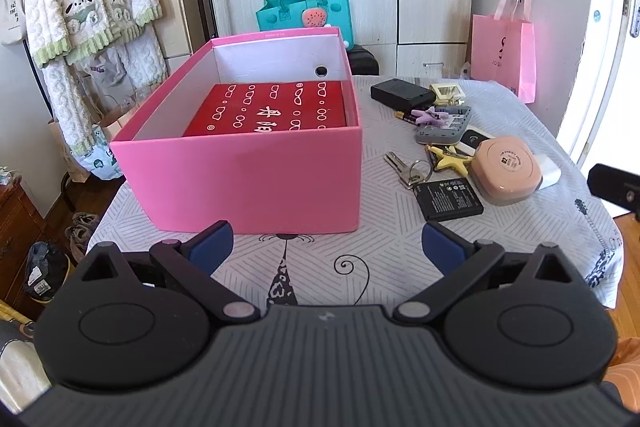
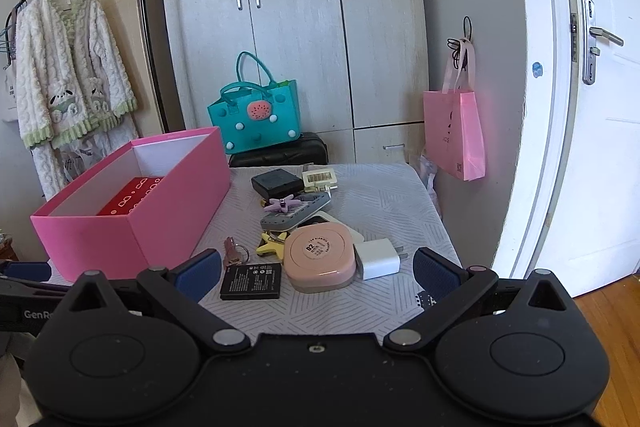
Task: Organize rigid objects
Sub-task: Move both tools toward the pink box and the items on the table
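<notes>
We hold both hand-held grippers spread wide, empty.
Left hand-held gripper (image 1: pixel 326 247) hovers before the pink box (image 1: pixel 256 175); right hand-held gripper (image 2: pixel 316 277) beside it, seemingly above the black battery (image 2: pixel 251 281).

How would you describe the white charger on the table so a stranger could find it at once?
Start at the pink box, then look right to the pile of small items. The charger lies at the pile's near right edge, touching the round pink case. It is the only plain white cube there.
</notes>
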Tool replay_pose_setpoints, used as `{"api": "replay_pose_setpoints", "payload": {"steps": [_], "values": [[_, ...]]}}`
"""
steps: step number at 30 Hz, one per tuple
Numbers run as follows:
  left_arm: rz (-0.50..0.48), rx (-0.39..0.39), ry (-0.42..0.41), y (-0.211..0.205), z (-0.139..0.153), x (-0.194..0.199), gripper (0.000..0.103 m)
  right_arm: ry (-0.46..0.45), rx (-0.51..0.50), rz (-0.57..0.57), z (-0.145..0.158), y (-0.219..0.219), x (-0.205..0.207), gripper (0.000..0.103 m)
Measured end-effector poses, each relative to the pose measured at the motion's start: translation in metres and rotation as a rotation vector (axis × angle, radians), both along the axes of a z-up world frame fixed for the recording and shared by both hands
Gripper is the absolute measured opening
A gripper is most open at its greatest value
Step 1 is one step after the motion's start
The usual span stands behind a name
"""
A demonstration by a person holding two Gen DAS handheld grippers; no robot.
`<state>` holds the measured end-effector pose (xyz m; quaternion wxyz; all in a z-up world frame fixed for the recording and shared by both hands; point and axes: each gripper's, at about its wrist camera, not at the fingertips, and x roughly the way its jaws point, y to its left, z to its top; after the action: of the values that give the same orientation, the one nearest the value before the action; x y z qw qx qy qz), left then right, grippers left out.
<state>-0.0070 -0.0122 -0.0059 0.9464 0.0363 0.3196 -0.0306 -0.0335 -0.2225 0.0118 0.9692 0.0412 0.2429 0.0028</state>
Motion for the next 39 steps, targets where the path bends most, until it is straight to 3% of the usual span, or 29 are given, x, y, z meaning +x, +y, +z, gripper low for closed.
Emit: {"api": "replay_pose_setpoints", "payload": {"steps": [39], "values": [[0.039, -0.057, 0.0, 0.022, -0.011, 0.0, 0.103, 0.042, -0.026, 0.003, -0.009, 0.012, 0.006, 0.103]]}}
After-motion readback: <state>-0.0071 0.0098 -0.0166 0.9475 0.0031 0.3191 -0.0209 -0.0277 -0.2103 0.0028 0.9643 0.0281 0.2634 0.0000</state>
